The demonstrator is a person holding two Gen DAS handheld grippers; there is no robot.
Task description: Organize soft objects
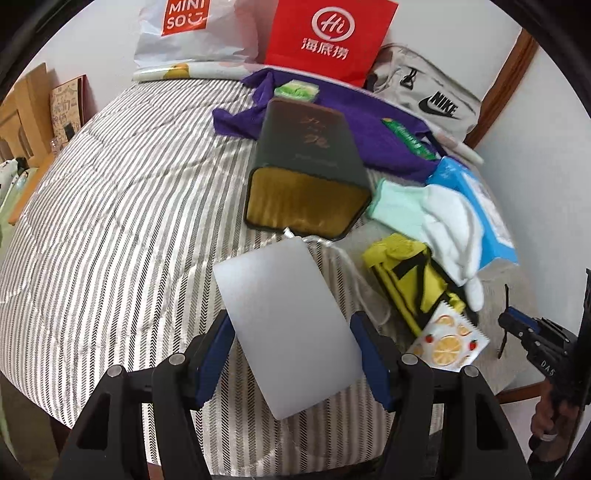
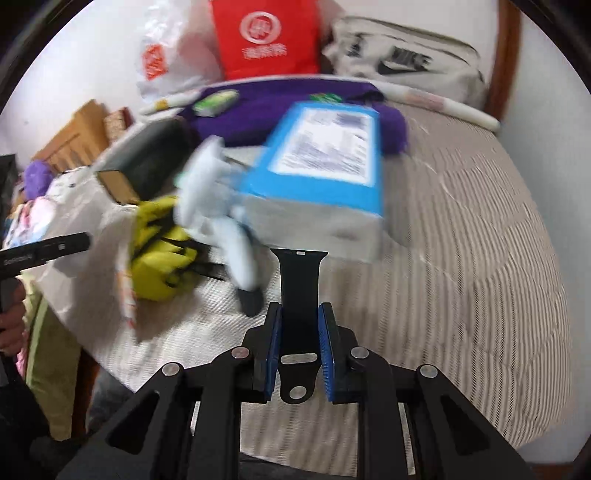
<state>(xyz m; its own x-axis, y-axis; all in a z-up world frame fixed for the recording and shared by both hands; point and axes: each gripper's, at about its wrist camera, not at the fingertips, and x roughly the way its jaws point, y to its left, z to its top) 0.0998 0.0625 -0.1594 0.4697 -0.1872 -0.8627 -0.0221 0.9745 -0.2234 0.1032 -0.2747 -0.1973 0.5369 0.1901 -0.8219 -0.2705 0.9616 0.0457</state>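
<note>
Soft things: a white foam block (image 1: 288, 332), a pale glove (image 1: 436, 229), a yellow folded bag (image 1: 413, 280) and a purple cloth (image 1: 369, 125) are all on the striped bed cover (image 1: 110, 206).
Left gripper (image 1: 291, 354): its two blue pads stand about half open, one on each side of the white foam block, and they press on its edges; the block is held tilted above the bed cover.
Right gripper (image 2: 299, 343): its jaws are nearly closed on a black watch strap (image 2: 299, 291), which stands up between the blue pads.
Dark box (image 1: 306, 166): it lies on its side on the bed, with the open golden inside turned to the camera, just behind the foam block.
Blue tissue pack (image 2: 325, 155): it lies beside the glove, near the purple cloth.
Fruit-print packet (image 1: 448, 341): it touches the lower end of the yellow bag.
Far edge of bed: a red paper bag (image 1: 328, 37), a white shop bag (image 1: 192, 33) and a grey sport bag (image 1: 424, 96) stand against the wall.
Right wrist picture: it is blurred, so small details are not clear.
</note>
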